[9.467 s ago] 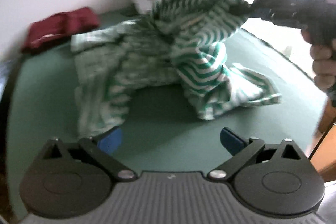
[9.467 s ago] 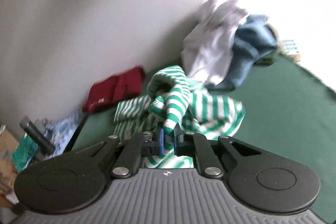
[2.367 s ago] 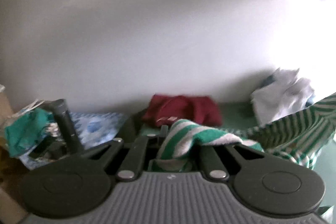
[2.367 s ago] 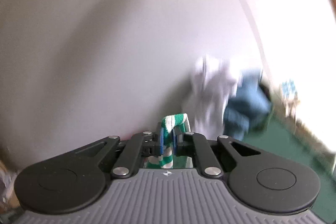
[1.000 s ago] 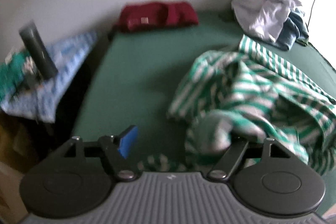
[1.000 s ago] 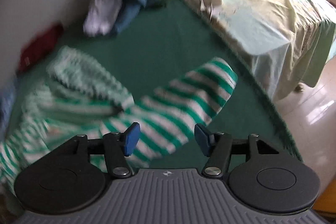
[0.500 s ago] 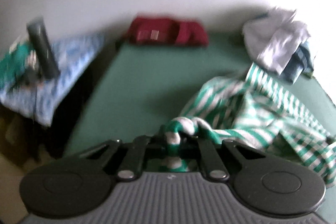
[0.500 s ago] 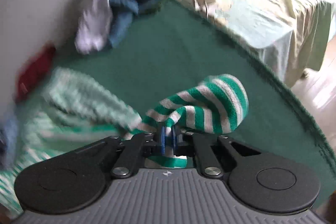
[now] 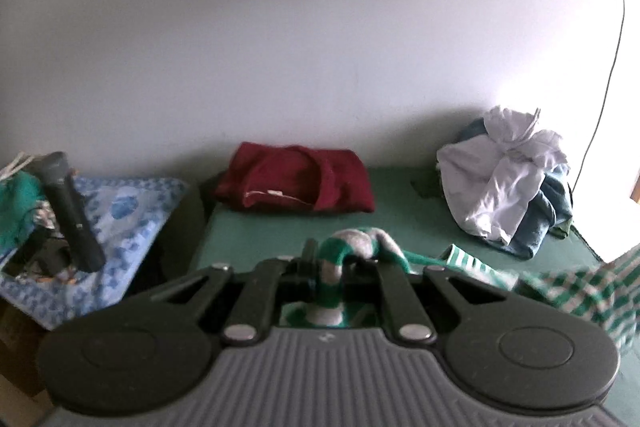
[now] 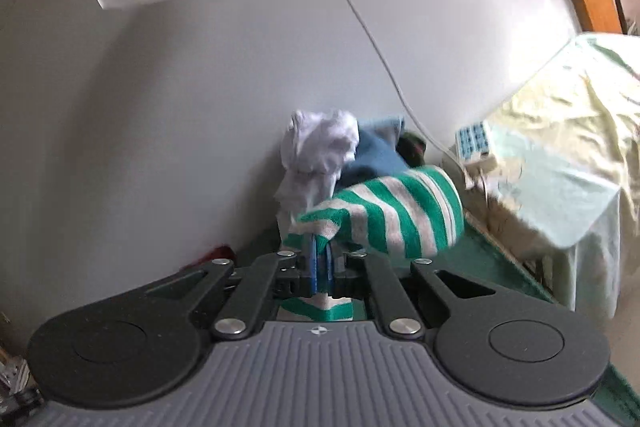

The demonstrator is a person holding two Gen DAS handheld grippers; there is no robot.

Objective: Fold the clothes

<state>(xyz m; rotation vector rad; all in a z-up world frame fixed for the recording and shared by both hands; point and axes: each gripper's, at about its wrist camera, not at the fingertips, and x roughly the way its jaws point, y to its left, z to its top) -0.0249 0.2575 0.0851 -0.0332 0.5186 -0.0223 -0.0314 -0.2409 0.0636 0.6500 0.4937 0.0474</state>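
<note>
1. Green cloth is covering the worktop (image 9: 280, 223) that we are working over, with a plain white wall rising behind it; we are taking the folded red garment (image 9: 296, 183) at the wall as our landmark.
2. We are clamping the green-and-white striped garment (image 9: 576, 287) with both tools. Our left gripper (image 9: 326, 273) is closing on a bunched striped edge in front of the red garment, and our right gripper (image 10: 320, 263) is pinching another striped part, which is looping over and out to the right of its fingers.
3. Between the two holds the fabric is running off to the right of the red garment, blurred and lifted, so we are judging the piece to be hanging above the worktop rather than lying flat; how much of it is touching the cloth we cannot tell.
4. To do this step well, we are judging that the two held points need drawing apart until the fabric between them is hanging straight, with both grips kept firm so no bunched edge slips out.
5. Lowering should be even, onto the bare green area in front of the red garment.
6. We are also minding the white and blue clothes pile (image 9: 508, 187), sitting well to the right of the red garment, so the striped cloth is not dragging into it.
</note>
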